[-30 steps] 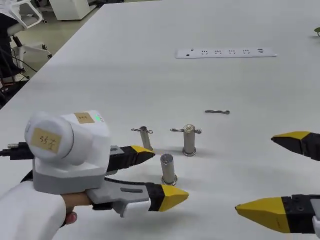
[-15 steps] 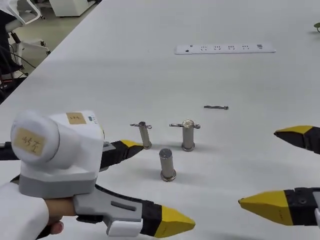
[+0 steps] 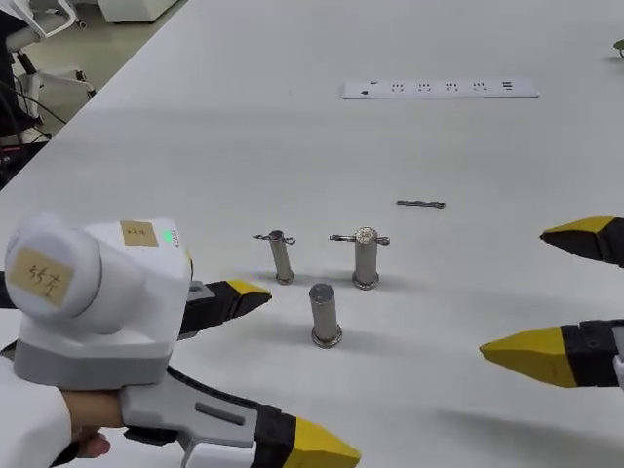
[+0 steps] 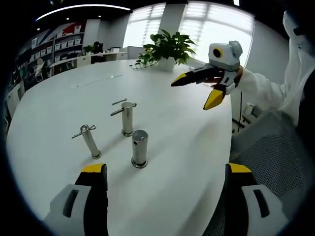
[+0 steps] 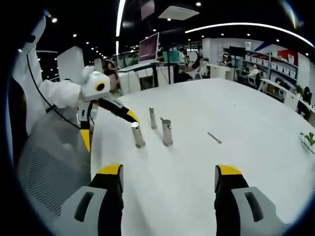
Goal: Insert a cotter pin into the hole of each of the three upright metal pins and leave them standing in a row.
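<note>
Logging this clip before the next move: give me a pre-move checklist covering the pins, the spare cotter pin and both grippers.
1. Fitted and upright: rear left pin, rear right pin: ok.
2. Upright: front pin: ok.
3. Fitted: front pin: not ok, nothing through it.
4. Free to pick: loose cotter pin, lying alone beyond the pins: ok.
5. Open and empty: left gripper, right gripper: ok.
6. Row: not ok, front pin stands ahead of the other two.

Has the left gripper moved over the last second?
Yes. In the head view the left gripper has drawn back leftward, away from the bare metal pin, and its jaws stand wider apart.
</note>
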